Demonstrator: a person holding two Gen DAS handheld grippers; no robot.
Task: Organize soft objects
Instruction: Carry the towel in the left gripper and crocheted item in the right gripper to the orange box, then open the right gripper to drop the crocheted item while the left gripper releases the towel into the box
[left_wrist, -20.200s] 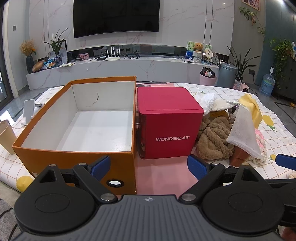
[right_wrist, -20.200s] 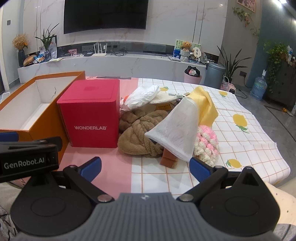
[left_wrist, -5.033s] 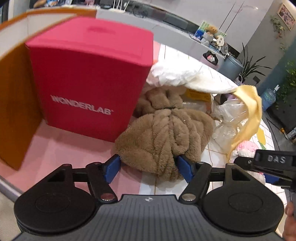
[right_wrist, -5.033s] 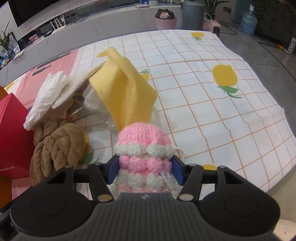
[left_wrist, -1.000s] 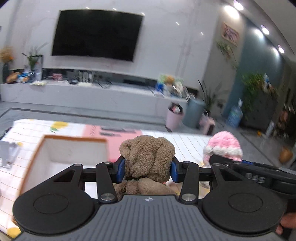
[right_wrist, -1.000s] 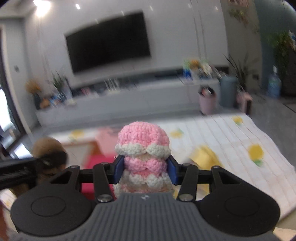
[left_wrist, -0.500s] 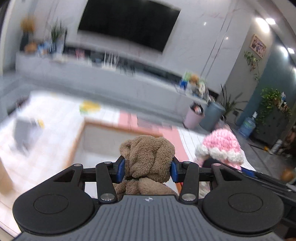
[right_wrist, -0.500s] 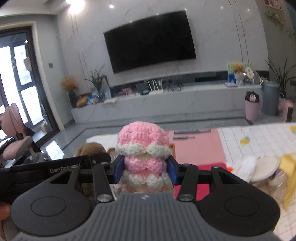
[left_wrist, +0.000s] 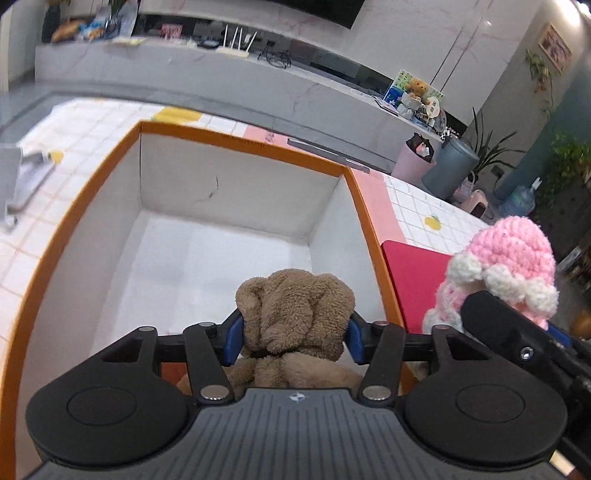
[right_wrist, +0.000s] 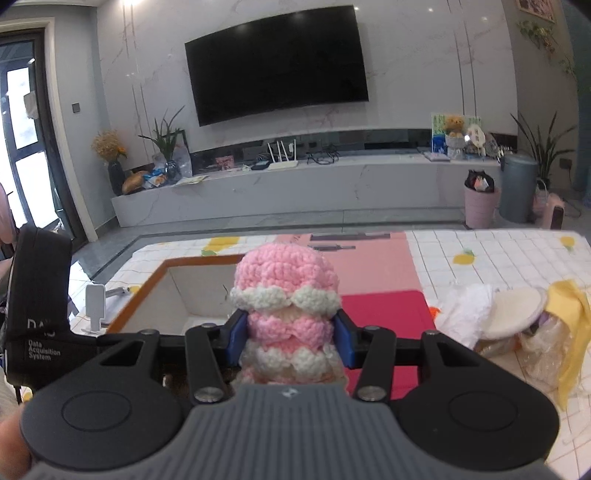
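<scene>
Brown plush toy (left_wrist: 295, 310) sits between the opening left gripper (left_wrist: 293, 341); right gripper (right_wrist: 287, 341) clamps pink crochet (right_wrist: 286, 295).

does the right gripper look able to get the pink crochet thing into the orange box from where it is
Probably yes. The right gripper grips the pink crochet piece beside the open orange box; the left gripper, its jaws opening around the brown plush, fills only the near corner.

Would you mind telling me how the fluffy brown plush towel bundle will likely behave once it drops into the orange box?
The fluffy brown plush towel bundle bulges between the opening jaws, so it is probably soft and light. It should flop without rolling or bouncing on the orange cardboard box's flat white floor.
</scene>
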